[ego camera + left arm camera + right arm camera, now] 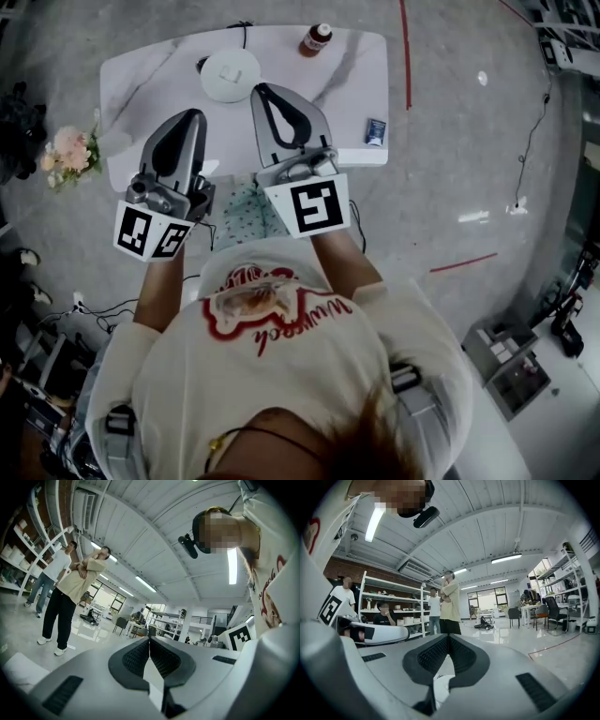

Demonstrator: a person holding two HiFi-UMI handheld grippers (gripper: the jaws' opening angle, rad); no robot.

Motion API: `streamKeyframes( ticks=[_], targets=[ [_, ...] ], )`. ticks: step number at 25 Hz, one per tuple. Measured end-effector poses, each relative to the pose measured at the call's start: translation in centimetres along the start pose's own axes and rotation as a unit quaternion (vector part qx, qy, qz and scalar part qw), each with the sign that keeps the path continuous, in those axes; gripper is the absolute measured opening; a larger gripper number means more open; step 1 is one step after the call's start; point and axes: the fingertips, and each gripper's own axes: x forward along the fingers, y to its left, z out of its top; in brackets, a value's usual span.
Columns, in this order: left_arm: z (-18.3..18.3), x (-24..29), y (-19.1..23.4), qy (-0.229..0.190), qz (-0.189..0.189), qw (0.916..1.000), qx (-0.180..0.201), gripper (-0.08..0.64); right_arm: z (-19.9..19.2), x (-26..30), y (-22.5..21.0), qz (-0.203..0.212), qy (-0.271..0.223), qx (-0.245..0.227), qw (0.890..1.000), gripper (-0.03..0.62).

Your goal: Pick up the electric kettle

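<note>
From the head view the electric kettle (230, 73) shows as a round white top with a black cord, standing at the far side of the white marble table (356, 84). My left gripper (192, 117) hovers near the table's front left, shut with nothing in it. My right gripper (262, 91) is just right of the kettle and nearer to me, also shut and empty. In the left gripper view the pads (140, 656) meet; the right gripper view shows its pads (461, 656) closed too. Neither gripper view shows the kettle.
A brown bottle (317, 39) stands at the table's far edge and a small blue box (375, 131) lies near its right edge. Pink flowers (67, 155) sit off the left end. People (450, 604) stand in the room beyond, by shelves (393, 611).
</note>
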Motion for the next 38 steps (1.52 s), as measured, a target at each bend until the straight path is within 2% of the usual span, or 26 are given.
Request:
streamKeyframes(
  ticks=[5, 17, 22, 32, 38],
  targets=[
    [-3.6, -0.2, 0.9, 0.01, -0.007, 0.9999, 0.0, 0.012, -4.4, 0.5, -0.4, -0.019, 0.023, 0.003, 1.0, 0.015],
    [-13.0, 0.3, 4.3, 0.042, -0.013, 0.9987, -0.026, 0.012, -13.3, 1.1, -2.0, -0.057, 0.053, 0.039, 0.996, 0.015],
    [-17.2, 0.5, 4.9, 0.062, -0.02, 0.9977, -0.019, 0.012, -17.7, 0.8, -2.3, -0.066, 0.076, 0.05, 0.994, 0.015],
    [-22.5, -0.3, 5.9, 0.075, -0.011, 0.9961, -0.046, 0.012, -23.5, 0.5, -2.6, -0.075, 0.093, 0.061, 0.991, 0.015],
    [-24.8, -0.4, 6.2, 0.078, -0.009, 0.9959, -0.045, 0.012, -26.5, -0.1, -2.5, -0.075, 0.11, 0.061, 0.989, 0.015]
  ],
)
